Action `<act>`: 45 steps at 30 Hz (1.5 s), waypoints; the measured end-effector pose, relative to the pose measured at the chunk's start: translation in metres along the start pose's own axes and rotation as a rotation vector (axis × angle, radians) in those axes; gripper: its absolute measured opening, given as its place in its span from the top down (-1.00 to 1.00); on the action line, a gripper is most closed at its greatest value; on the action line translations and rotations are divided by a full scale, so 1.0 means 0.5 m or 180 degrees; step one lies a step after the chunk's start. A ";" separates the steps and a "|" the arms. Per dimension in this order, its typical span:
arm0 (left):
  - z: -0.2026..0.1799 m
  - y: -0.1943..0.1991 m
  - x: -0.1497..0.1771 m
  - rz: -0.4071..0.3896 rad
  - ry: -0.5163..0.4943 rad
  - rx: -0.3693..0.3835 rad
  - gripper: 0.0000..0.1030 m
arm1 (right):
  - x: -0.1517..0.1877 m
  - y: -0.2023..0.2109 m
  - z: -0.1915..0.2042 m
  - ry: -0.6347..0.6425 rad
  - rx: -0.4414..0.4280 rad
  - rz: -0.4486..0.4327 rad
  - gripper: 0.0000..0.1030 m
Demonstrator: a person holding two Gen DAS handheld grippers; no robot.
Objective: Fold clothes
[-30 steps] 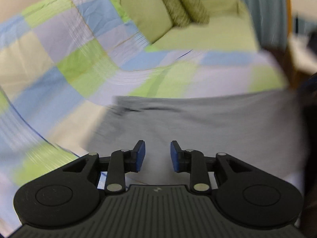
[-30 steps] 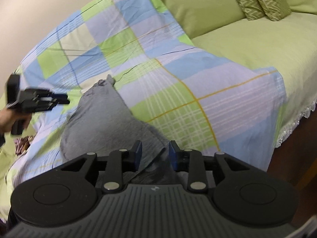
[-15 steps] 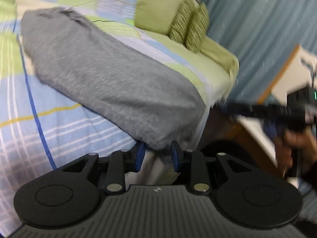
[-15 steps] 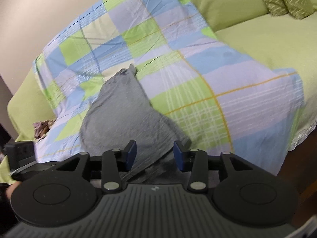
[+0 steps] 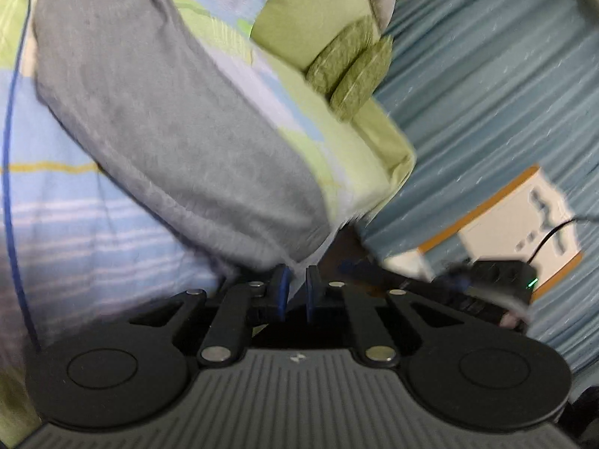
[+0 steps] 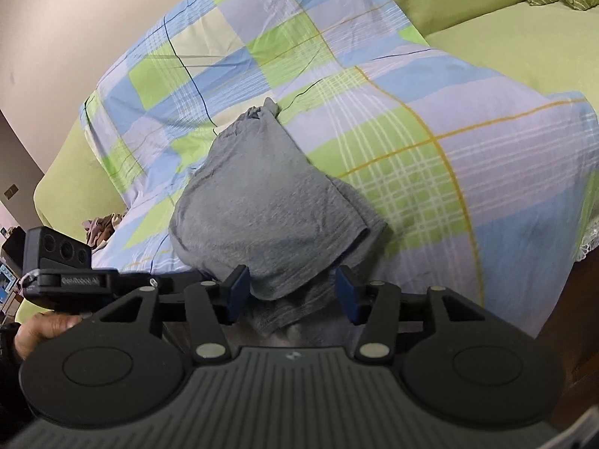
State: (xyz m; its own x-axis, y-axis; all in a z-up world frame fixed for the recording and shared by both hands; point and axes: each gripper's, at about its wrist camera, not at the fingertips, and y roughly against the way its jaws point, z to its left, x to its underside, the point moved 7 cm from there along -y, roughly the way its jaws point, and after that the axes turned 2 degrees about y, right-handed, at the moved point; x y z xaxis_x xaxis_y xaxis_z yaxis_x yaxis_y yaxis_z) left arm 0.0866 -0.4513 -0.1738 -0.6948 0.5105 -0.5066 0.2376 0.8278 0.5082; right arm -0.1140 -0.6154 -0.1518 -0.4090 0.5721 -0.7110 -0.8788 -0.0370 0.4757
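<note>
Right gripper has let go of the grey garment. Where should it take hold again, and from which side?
Grip the near hem corner of the grey garment, where the stitched edge hangs toward the right gripper. Come in from the near side, low along the checked sheet: the far end is bunched, the hem lies flat. Its fingers have just been opening.

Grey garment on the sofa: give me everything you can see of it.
The grey garment is a soft heathered knit, folded lengthwise into a long strip lying on the checked sheet that covers the green sofa. Its far end is bunched to a point; the near end shows a stitched hem and hangs over the seat edge. The left tongs have just closed at its near corner, though whether they pinch cloth is unclear. The right tongs, just opening, straddle the hem without pressing it.
</note>
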 end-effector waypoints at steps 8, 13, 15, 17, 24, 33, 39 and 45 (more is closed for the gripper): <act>0.027 0.015 0.025 -0.0067 0.0291 -0.0021 0.12 | -0.004 0.017 -0.011 -0.0028 0.0063 -0.0042 -0.09; 0.051 0.045 0.014 -0.0320 0.0541 -0.0056 0.15 | 0.004 -0.012 0.012 0.0061 -0.0053 0.0088 -0.09; 0.055 0.052 0.010 -0.0410 0.0602 0.0035 0.42 | 0.009 -0.026 0.026 0.0121 -0.0093 0.0158 -0.09; 0.052 0.048 0.005 -0.0420 0.0610 0.0081 0.94 | 0.013 -0.034 0.033 0.0154 -0.0102 0.0191 -0.09; 0.044 0.027 0.002 -0.0295 0.1065 0.0445 1.00 | 0.037 -0.036 0.060 0.0556 0.0018 0.0306 -0.10; 0.042 0.032 0.001 -0.0188 0.1411 0.0709 1.00 | 0.076 -0.078 0.167 0.2135 0.0383 0.0292 -0.04; 0.043 0.029 0.005 -0.0060 0.0814 0.0242 1.00 | 0.088 -0.105 0.181 0.2606 0.0702 0.0457 0.99; 0.040 0.017 0.024 0.0053 0.0497 0.0050 0.69 | 0.114 -0.117 0.183 0.2837 0.0879 0.0813 0.99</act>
State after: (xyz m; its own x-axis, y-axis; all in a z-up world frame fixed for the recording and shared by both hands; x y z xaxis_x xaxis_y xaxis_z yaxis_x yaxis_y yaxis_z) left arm 0.0938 -0.4333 -0.1898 -0.7875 0.4828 -0.3831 0.2597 0.8236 0.5042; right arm -0.0636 -0.5054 -0.1727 -0.7160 -0.2623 -0.6470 -0.6953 0.1849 0.6945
